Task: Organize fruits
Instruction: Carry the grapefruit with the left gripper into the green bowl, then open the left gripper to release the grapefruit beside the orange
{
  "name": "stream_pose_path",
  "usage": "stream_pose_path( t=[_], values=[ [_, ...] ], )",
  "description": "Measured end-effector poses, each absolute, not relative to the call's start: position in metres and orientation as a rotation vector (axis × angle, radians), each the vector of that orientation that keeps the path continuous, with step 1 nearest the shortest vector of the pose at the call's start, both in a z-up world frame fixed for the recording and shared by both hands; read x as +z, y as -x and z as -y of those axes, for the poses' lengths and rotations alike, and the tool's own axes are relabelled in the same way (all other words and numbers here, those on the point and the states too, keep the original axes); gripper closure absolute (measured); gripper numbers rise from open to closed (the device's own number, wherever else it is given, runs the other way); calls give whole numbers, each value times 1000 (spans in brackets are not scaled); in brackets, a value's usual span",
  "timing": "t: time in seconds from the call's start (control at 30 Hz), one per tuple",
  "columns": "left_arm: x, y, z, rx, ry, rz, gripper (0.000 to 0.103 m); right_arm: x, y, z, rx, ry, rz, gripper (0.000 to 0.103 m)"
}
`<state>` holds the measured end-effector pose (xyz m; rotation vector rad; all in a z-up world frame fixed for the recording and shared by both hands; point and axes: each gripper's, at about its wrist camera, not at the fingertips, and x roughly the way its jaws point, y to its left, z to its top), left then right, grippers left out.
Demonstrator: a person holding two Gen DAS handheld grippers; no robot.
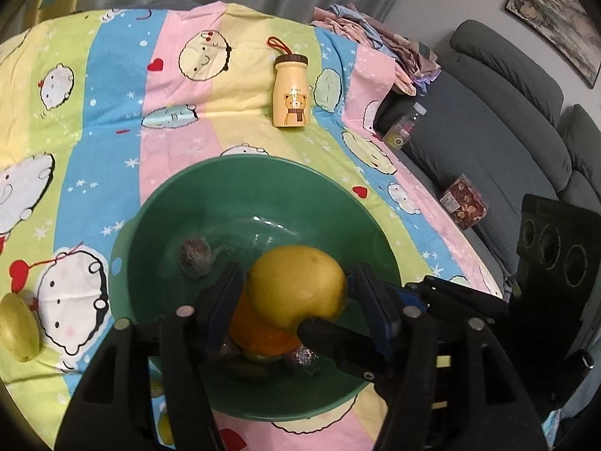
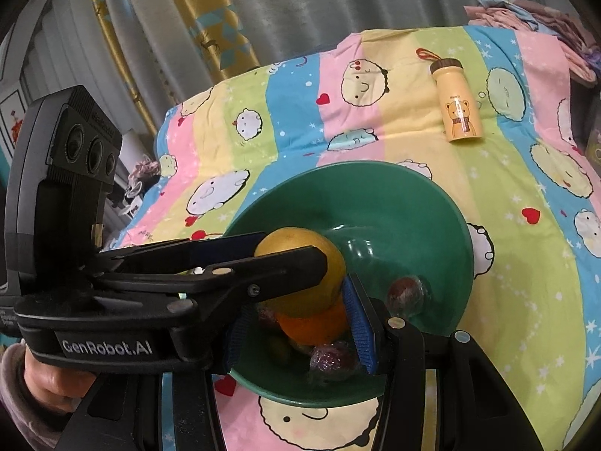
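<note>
Green bowl (image 1: pixel 244 188) on a striped cartoon cloth (image 1: pixel 112 112), close under both cameras.

Big yellow fruit (image 1: pixel 296 285) inside the bowl, perched on an orange (image 1: pixel 255 334), toward the near side. Small film-wrapped fruit (image 1: pixel 195 257) on the bowl floor just beyond; more wrapped pieces tucked low beside the orange, too shadowed to name.

Left gripper (image 1: pixel 296 285) angled down into the bowl, jaws spread to either side of the yellow fruit. Right pad at the skin, left pad standing off with the orange showing in the gap. Not clamped; open round it.

Right gripper (image 2: pixel 300 323) also down in the bowl, lower, jaws set apart around the orange. Blue pad on the right close against the fruit, the other pad clear of it. Open, gripping nothing. One of its fingers crossing under the yellow fruit in the left wrist view.

Hand (image 2: pixel 49 379) wrapped on the left tool's handle, sleeve at the wrist.

Loose yellow-green fruit (image 1: pixel 18 327) out on the cloth, well apart from the bowl. Yellow bear bottle (image 1: pixel 291 94) upright farther back. Grey sofa (image 1: pixel 488 131) beyond the cloth's edge.
</note>
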<state>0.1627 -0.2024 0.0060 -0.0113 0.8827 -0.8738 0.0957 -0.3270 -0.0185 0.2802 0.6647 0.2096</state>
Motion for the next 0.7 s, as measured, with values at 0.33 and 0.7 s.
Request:
stream_pose_path(
  t=[0.33, 0.7],
  values=[
    [19, -153, 190, -765, -85, -772, 3, -13, -89, 324, 181, -260, -664, 38],
    [35, -139, 167, -700, -55, -695, 0, 3, -75, 321, 172, -229, -615, 37]
  ],
)
